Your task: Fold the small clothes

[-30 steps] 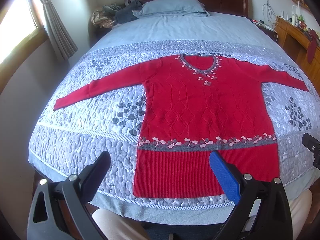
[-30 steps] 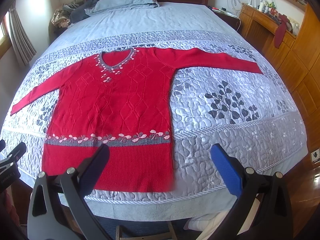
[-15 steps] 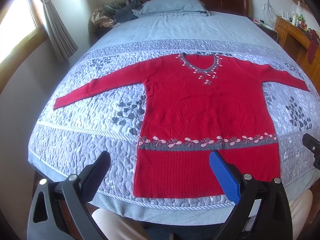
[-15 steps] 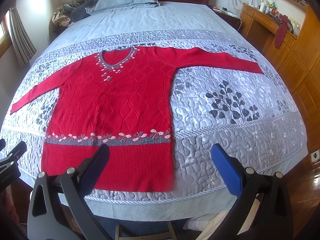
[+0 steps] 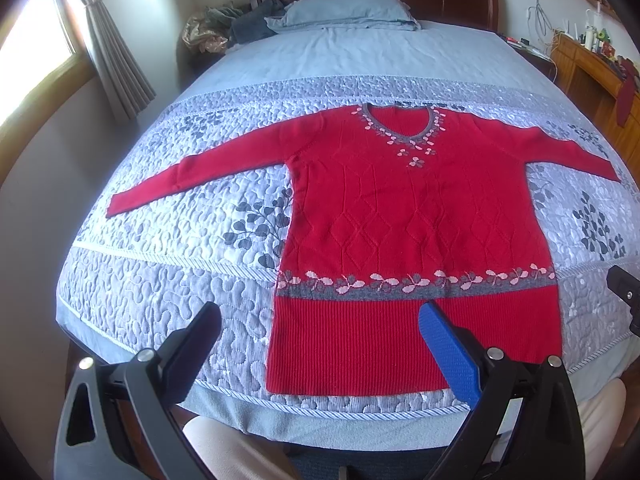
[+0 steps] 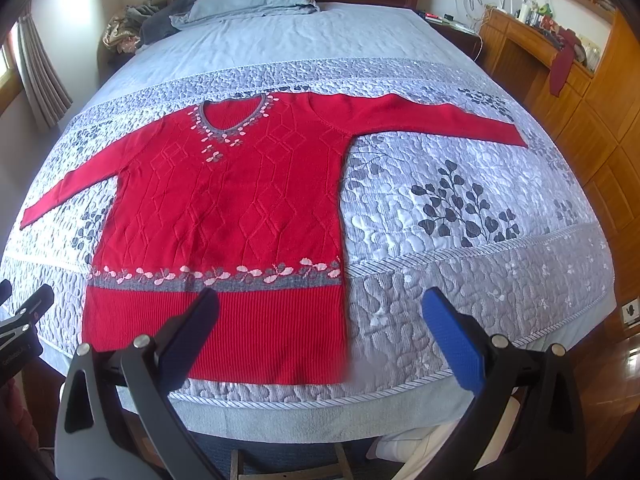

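I can make out faint pale lettering on the black left gripper (image 6: 20,344) body at my nine o'clock, too blurred to read.

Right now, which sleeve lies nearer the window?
The left sleeve: its cuff points toward the window and curtain. The right sleeve reaches toward the wooden cabinets.

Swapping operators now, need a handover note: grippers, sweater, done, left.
Left gripper: open, empty, held above the hem at the near bed edge.
Right gripper: open, empty, by the hem's right corner.
Red sweater: flat on the quilted bedspread, face up, both sleeves spread out, neckline toward the pillow.
Done: laid out only, no fold.
Left: sleeves in, then fold the body.
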Demonstrator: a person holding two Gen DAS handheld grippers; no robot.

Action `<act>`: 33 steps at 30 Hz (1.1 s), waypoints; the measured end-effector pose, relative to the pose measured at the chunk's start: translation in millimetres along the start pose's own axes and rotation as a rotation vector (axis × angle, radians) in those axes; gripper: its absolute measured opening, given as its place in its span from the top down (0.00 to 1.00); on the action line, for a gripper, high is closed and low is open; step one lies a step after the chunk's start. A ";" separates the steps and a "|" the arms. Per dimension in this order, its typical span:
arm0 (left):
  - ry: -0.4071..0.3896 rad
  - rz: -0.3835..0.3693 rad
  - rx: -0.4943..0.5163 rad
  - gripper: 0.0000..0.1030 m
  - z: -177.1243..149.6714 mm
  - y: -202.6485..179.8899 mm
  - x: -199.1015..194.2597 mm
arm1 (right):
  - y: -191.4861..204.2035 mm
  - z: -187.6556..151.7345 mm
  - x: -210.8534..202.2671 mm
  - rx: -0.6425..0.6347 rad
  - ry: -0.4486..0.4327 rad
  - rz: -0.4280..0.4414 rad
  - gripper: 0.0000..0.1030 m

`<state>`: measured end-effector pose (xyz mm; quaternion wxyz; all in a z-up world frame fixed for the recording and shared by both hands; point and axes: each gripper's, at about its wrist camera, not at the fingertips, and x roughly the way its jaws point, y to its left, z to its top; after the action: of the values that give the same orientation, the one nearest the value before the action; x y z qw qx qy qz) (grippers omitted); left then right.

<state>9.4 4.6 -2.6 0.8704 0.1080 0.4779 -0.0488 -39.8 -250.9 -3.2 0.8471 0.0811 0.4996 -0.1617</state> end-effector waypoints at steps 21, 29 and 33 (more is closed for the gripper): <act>0.013 0.003 0.004 0.04 -0.4 -3.3 4.1 | -1.1 0.0 5.4 -0.002 0.009 0.001 0.02; 0.021 0.005 0.009 0.04 1.0 -5.6 7.3 | -1.1 -0.6 7.7 0.000 0.012 0.003 0.02; 0.026 0.006 0.009 0.04 1.0 -6.3 9.6 | -1.5 -1.2 11.7 0.000 0.016 0.005 0.02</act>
<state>14.3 -1.6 -11.0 0.8638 0.1140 0.4885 -0.0471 -36.1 -254.2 -14.0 0.8434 0.0837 0.5063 -0.1592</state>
